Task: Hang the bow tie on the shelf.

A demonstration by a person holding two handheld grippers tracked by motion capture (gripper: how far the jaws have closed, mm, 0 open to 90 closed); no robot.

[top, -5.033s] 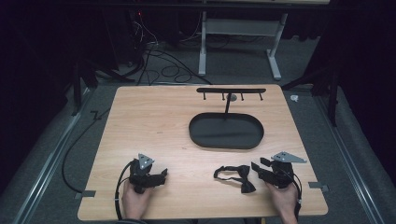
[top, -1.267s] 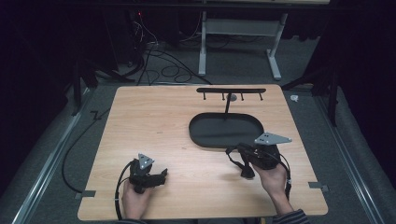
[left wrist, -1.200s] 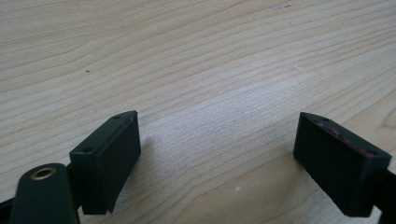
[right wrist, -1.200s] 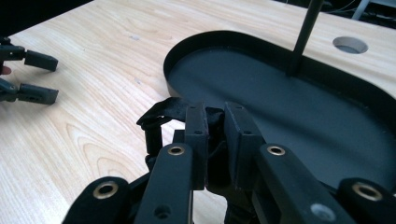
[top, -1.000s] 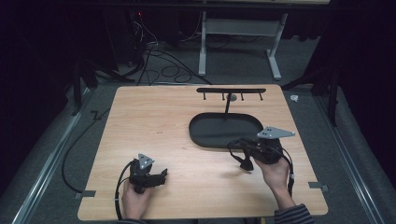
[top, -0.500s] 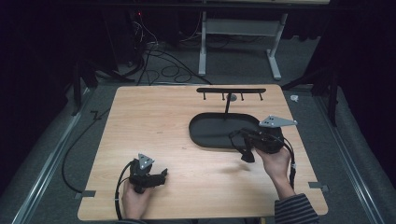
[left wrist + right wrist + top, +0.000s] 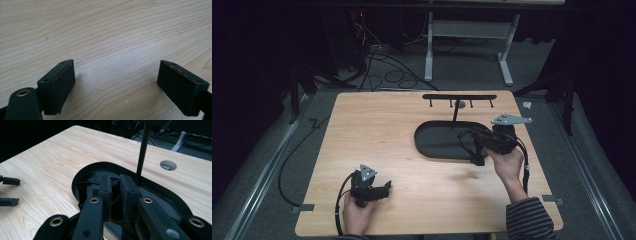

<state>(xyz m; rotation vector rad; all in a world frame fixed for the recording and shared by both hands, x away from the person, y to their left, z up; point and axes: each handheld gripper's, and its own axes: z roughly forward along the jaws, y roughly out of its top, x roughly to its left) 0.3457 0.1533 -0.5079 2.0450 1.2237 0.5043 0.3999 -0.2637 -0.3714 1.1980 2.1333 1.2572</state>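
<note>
Now the right gripper, pinching a black strappy item, is carrying it over the black oval tray; next, hanging it on the hook rack. Left gripper is resting, spread.

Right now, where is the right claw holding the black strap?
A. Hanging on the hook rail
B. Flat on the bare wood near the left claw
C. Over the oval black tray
C: the right claw, shut on the black strap, is over the oval tray.

Wooden table; grey carpet floor; cable tangle and white stand legs behind table.
</note>
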